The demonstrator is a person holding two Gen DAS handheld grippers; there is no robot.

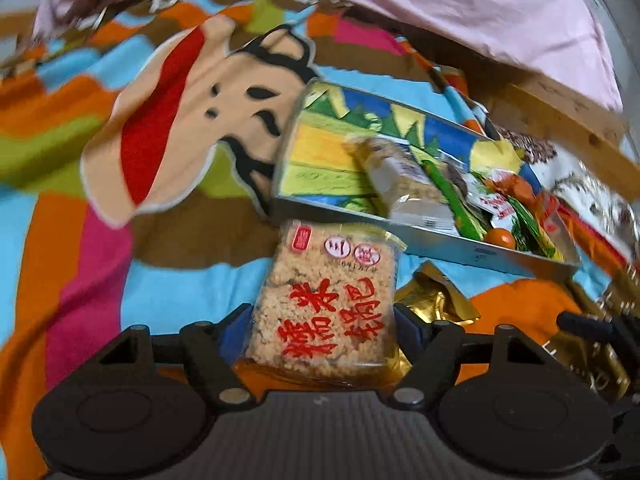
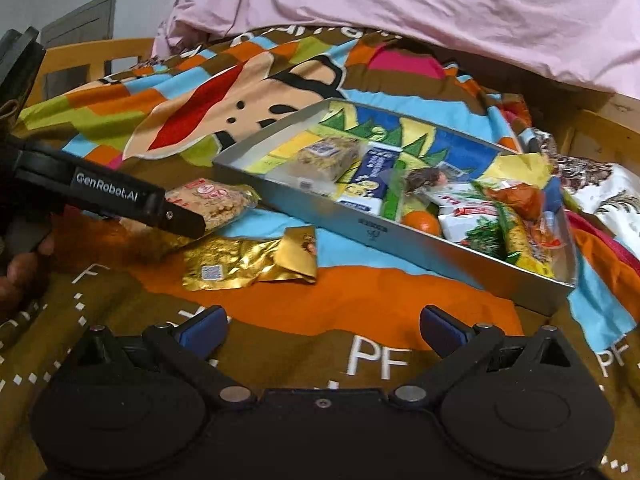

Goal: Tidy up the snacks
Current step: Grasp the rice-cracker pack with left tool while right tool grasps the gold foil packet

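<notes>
Left claw [image 1: 324, 320] gripping rice-cracker pack [image 1: 326, 300] beside tray edge [image 1: 460, 246], right claw [image 2: 322, 330] wide over bare cloth [image 2: 280, 320]

Spread over the bed, a bright cartoon-print blanket [image 2: 280, 88]. Directly upon it: a shallow metal tray [image 2: 360, 224], crumpled gold wrappers [image 2: 240, 266], and, farther back, a pink cloth [image 2: 440, 8].

Cartoon-print blanket [image 2: 280, 92] spread flat – pink sheet [image 2: 440, 12] bunched behind, wooden frame [image 2: 80, 54] at edge.
</notes>
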